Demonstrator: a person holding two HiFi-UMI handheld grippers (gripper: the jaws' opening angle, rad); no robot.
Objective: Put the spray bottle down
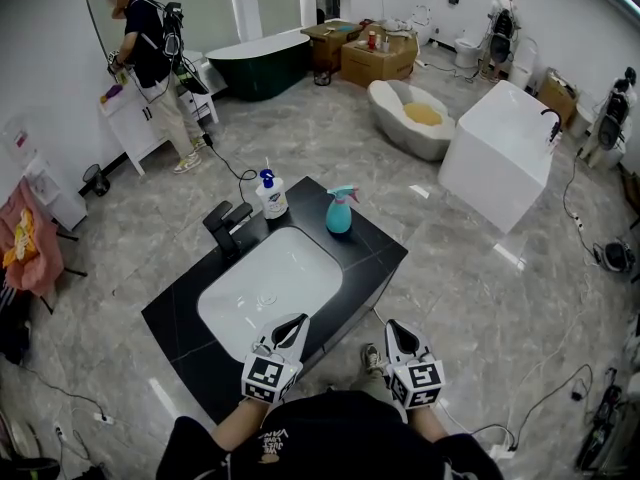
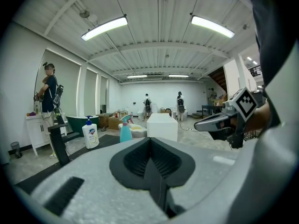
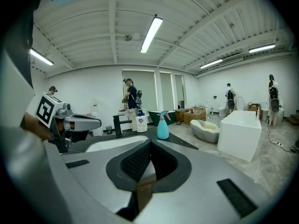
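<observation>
both grippers are held by the near edge of the black counter [image 1: 385, 258], well apart from everything standing on it. left gripper [image 1: 295, 325] has its jaws pressed together with nothing between them; right gripper [image 1: 397, 330] likewise shows its jaws meeting, empty. the spray bottle [image 1: 339, 211], teal with a pink trigger, stands upright beyond the white basin [image 1: 222, 303], close to the counter's short right edge. a soap pump bottle [image 1: 271, 195] stands at the far corner, beside the black faucet [image 1: 228, 225] on the long far edge.
</observation>
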